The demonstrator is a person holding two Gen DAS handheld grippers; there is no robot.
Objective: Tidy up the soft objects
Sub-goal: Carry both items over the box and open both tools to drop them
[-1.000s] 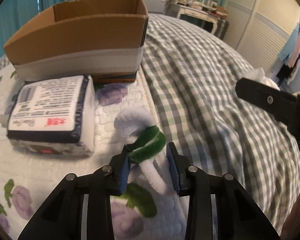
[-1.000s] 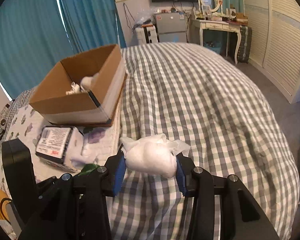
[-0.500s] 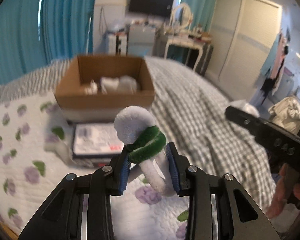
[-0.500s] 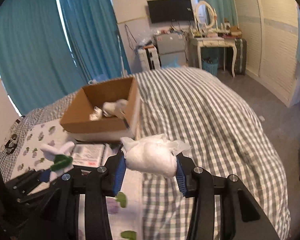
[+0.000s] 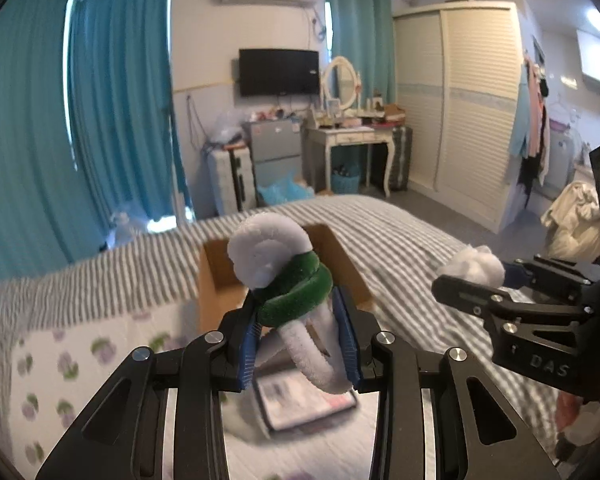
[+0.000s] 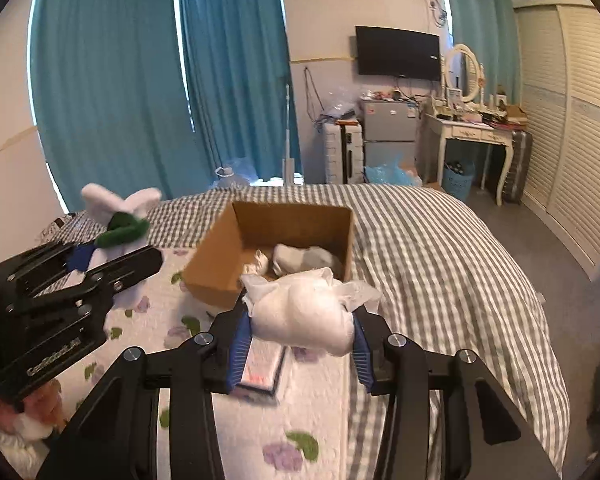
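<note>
My left gripper (image 5: 299,342) is shut on a white and green plush twist (image 5: 288,280) and holds it high over the bed. It also shows at the left of the right wrist view (image 6: 116,220). My right gripper (image 6: 300,346) is shut on a white soft bundle (image 6: 306,310), also seen in the left wrist view (image 5: 474,266). An open cardboard box (image 6: 284,216) stands on the bed ahead with white soft items (image 6: 300,258) inside. In the left wrist view the box (image 5: 216,276) is partly hidden behind the twist.
A flat printed pack (image 5: 300,398) lies on the floral quilt (image 6: 320,412) below the grippers. Grey checked bedding (image 6: 440,264) covers the right of the bed. Teal curtains (image 6: 112,92), a fridge, a dressing table and a wardrobe (image 5: 460,112) line the room.
Both grippers have risen well above the bed, each still holding its object. The box and the pack now look farther away and lower.
</note>
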